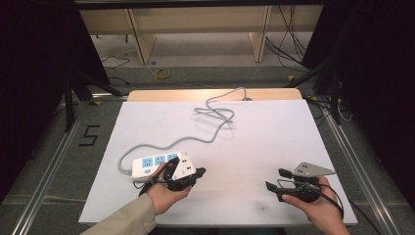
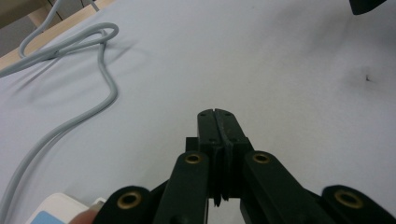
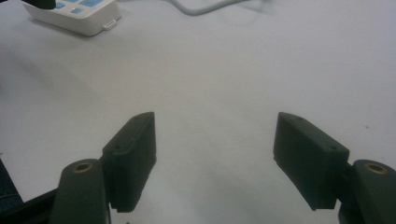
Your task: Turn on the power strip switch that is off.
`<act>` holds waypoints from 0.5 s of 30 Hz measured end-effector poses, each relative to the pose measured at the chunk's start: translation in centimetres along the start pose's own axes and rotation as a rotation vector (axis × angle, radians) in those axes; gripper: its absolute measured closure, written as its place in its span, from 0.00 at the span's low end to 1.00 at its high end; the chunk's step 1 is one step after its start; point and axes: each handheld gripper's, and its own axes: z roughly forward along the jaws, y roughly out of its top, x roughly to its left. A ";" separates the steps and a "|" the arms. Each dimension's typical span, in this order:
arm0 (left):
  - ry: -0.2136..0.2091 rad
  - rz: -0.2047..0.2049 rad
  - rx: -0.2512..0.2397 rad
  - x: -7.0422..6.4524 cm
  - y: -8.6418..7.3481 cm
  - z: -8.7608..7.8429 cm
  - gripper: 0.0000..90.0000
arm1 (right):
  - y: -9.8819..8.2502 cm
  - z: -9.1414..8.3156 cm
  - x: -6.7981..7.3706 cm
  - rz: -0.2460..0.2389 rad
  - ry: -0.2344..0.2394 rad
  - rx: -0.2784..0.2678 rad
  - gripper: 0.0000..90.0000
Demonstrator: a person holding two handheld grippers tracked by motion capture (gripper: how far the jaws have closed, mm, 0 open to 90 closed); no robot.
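Observation:
A white power strip (image 1: 149,165) with blue sockets lies at the front left of the white table (image 1: 264,137). Its grey cable (image 1: 210,117) loops toward the back edge. My left gripper (image 1: 199,172) rests just right of the strip and points right. Its jaws are shut with nothing between them; the left gripper view shows the left gripper (image 2: 217,115) above bare table, with the cable (image 2: 105,88) and a corner of the strip (image 2: 56,207) at the left. At the front right, my right gripper (image 1: 276,179) points left and is open. The right gripper (image 3: 219,149) holds nothing, and the strip (image 3: 79,16) lies far ahead.
A wooden board edge (image 1: 215,94) runs along the back of the table. Beyond it are shelf legs (image 1: 139,41) and loose cables (image 1: 288,44) on the floor. A black "5" mark (image 1: 89,135) is on the floor at the left.

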 end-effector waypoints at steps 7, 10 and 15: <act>0.011 -0.020 0.007 0.3 -0.1 -0.1 1.00 | 0.0 0.0 0.0 0.001 0.000 0.000 0.34; 0.012 -0.027 0.008 0.5 -0.1 -0.2 1.00 | 0.0 0.0 0.0 0.002 -0.001 0.002 0.34; 0.025 -0.033 0.008 0.7 -0.2 -0.3 1.00 | 0.0 0.0 0.0 0.001 0.002 0.001 0.34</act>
